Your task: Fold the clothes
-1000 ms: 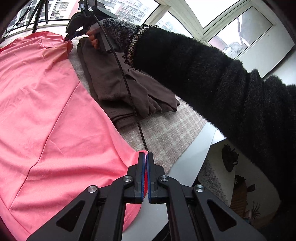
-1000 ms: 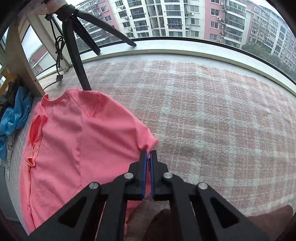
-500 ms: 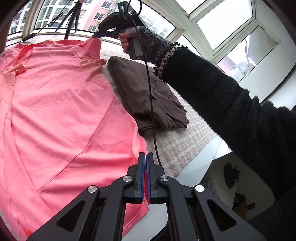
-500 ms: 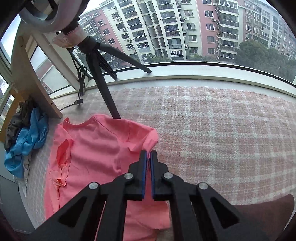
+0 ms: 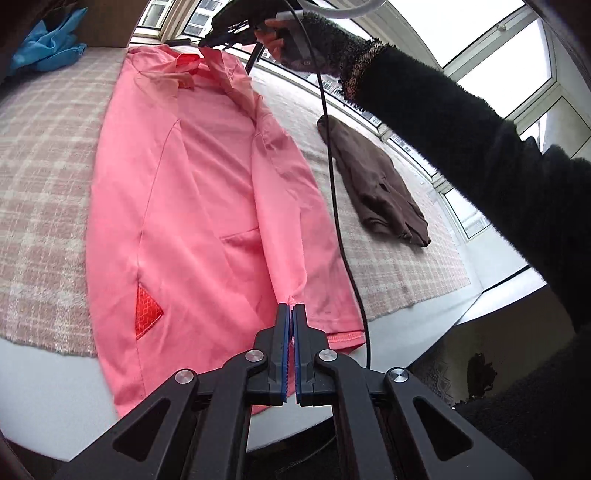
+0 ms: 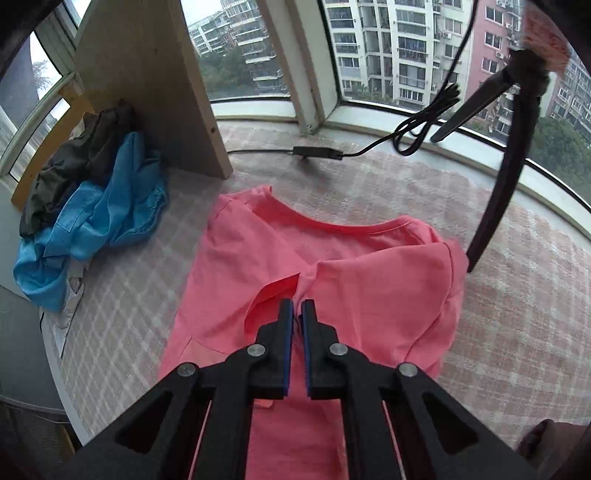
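Observation:
A pink T-shirt (image 5: 207, 192) lies lengthwise on the checked cloth, its right side folded over toward the middle. My left gripper (image 5: 294, 308) is shut on the shirt's hem edge near the table's front. My right gripper (image 6: 297, 304) is shut on the shirt's sleeve and shoulder part (image 6: 369, 280) and holds it over the shirt body; it also shows at the top of the left wrist view (image 5: 221, 33), pinching the collar end.
A folded brown garment (image 5: 373, 177) lies to the right of the shirt. A blue and dark heap of clothes (image 6: 92, 206) sits at the left beside a wooden panel (image 6: 147, 74). A tripod leg (image 6: 498, 199) and cable (image 6: 369, 147) stand near the window.
Both grippers have carried the shirt's right edge leftward over its body, folding it lengthwise. The right gripper moved left, away from the brown garment.

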`<act>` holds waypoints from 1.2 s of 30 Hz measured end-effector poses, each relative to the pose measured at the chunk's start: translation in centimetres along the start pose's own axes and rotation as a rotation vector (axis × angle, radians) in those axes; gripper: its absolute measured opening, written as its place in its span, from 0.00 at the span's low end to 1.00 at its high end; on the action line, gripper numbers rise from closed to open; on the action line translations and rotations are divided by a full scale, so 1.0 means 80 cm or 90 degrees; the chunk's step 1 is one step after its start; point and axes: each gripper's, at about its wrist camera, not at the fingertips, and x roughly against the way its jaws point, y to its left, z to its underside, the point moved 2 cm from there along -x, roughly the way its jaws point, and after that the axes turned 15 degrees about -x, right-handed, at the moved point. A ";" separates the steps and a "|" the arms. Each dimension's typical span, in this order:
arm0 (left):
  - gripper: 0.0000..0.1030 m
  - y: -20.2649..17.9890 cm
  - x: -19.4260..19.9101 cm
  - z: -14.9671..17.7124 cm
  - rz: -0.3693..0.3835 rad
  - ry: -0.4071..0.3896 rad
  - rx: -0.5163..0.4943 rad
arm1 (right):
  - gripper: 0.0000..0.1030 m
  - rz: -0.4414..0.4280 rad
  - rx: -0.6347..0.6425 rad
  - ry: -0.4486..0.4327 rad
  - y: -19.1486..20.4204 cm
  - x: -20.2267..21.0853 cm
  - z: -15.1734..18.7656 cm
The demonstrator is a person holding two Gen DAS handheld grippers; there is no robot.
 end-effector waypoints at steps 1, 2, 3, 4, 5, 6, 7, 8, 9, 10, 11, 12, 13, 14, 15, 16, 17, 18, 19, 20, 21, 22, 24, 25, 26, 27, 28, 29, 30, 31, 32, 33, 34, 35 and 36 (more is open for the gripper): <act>0.01 0.001 0.001 0.004 0.006 0.016 0.003 | 0.13 -0.004 -0.003 0.030 0.009 -0.010 0.005; 0.01 0.001 0.003 0.008 0.011 0.029 0.004 | 0.17 -0.008 0.003 0.033 0.015 -0.004 0.013; 0.01 0.001 0.005 0.011 0.016 0.042 0.005 | 0.20 -0.012 0.017 0.019 0.018 0.012 0.021; 0.03 0.002 0.015 0.010 0.008 0.040 -0.008 | 0.21 -0.017 0.030 0.005 0.022 0.028 0.030; 0.05 0.003 0.027 0.008 -0.003 0.036 -0.024 | 0.25 -0.023 0.035 -0.012 0.018 0.052 0.043; 0.06 0.007 0.041 0.003 -0.013 0.032 -0.037 | 0.26 -0.031 0.033 -0.031 0.009 0.082 0.060; 0.07 0.012 0.055 -0.006 -0.020 0.028 -0.049 | 0.26 -0.040 0.026 -0.048 -0.002 0.111 0.081; 0.08 0.021 0.068 -0.017 -0.034 0.025 -0.057 | 0.26 -0.047 0.018 -0.061 -0.016 0.137 0.107; 0.08 0.031 0.083 -0.029 -0.046 0.022 -0.064 | 0.28 -0.046 0.014 -0.071 -0.030 0.159 0.140; 0.08 0.040 0.098 -0.042 -0.061 0.016 -0.072 | 0.29 -0.041 0.010 -0.079 -0.044 0.179 0.176; 0.09 0.050 0.113 -0.055 -0.075 0.010 -0.081 | 0.30 -0.041 0.002 -0.077 -0.051 0.189 0.213; 0.10 0.059 0.129 -0.068 -0.090 0.003 -0.090 | 0.30 -0.044 -0.010 -0.067 -0.055 0.192 0.250; 0.15 0.069 0.144 -0.081 -0.105 -0.003 -0.098 | 0.30 -0.047 -0.022 -0.058 -0.059 0.195 0.287; 0.15 0.078 0.153 -0.095 -0.119 -0.005 -0.104 | 0.30 -0.051 -0.033 -0.049 -0.063 0.198 0.324; 0.15 0.087 0.162 -0.108 -0.133 -0.006 -0.110 | 0.30 -0.054 -0.045 -0.040 -0.067 0.201 0.361; 0.16 0.096 0.170 -0.121 -0.147 -0.007 -0.115 | 0.30 -0.057 -0.056 -0.030 -0.070 0.204 0.398; 0.16 0.103 0.172 -0.136 -0.149 -0.007 -0.123 | 0.30 -0.056 -0.067 -0.027 -0.067 0.200 0.428; 0.16 0.109 0.169 -0.152 -0.147 -0.006 -0.133 | 0.30 -0.053 -0.078 -0.028 -0.060 0.192 0.452; 0.16 0.114 0.165 -0.168 -0.146 -0.004 -0.144 | 0.30 -0.053 -0.089 -0.031 -0.052 0.182 0.470; 0.17 0.120 0.157 -0.186 -0.136 0.003 -0.159 | 0.30 -0.055 -0.100 -0.036 -0.044 0.173 0.484; 0.19 0.124 0.143 -0.206 -0.121 0.013 -0.175 | 0.31 -0.050 -0.112 -0.036 -0.036 0.162 0.494; 0.20 0.129 0.128 -0.226 -0.107 0.022 -0.187 | 0.31 -0.040 -0.125 -0.033 -0.030 0.151 0.502; 0.23 0.133 0.086 -0.267 -0.086 0.053 -0.233 | 0.31 -0.014 -0.136 -0.036 -0.021 0.133 0.521; 0.23 0.134 0.063 -0.287 -0.081 0.066 -0.252 | 0.31 0.012 -0.137 -0.042 -0.016 0.126 0.526; 0.23 0.135 0.040 -0.306 -0.077 0.079 -0.268 | 0.32 0.033 -0.144 -0.044 -0.013 0.119 0.529; 0.23 0.137 0.017 -0.325 -0.060 0.099 -0.277 | 0.33 0.047 -0.153 -0.044 -0.010 0.112 0.532; 0.23 0.138 -0.005 -0.342 -0.054 0.113 -0.275 | 0.33 0.053 -0.168 -0.044 -0.008 0.107 0.533; 0.23 0.138 -0.027 -0.359 -0.050 0.125 -0.271 | 0.33 0.052 -0.186 -0.043 -0.006 0.103 0.534; 0.23 0.135 -0.046 -0.373 -0.039 0.132 -0.264 | 0.33 0.061 -0.195 -0.046 -0.003 0.100 0.534; 0.26 0.132 -0.065 -0.386 -0.026 0.137 -0.257 | 0.33 0.077 -0.198 -0.052 0.001 0.099 0.534; 0.27 0.127 -0.083 -0.399 -0.033 0.142 -0.253 | 0.34 0.093 -0.201 -0.057 0.004 0.097 0.533; 0.29 0.120 -0.102 -0.411 -0.045 0.151 -0.253 | 0.34 0.102 -0.210 -0.061 0.006 0.096 0.533; 0.30 0.114 -0.123 -0.422 -0.058 0.167 -0.256 | 0.35 0.106 -0.222 -0.063 0.006 0.094 0.533; 0.30 0.112 -0.140 -0.428 -0.073 0.182 -0.252 | 0.35 0.108 -0.234 -0.062 0.005 0.093 0.534; 0.31 0.111 -0.156 -0.434 -0.087 0.197 -0.246 | 0.35 0.108 -0.247 -0.061 0.004 0.092 0.535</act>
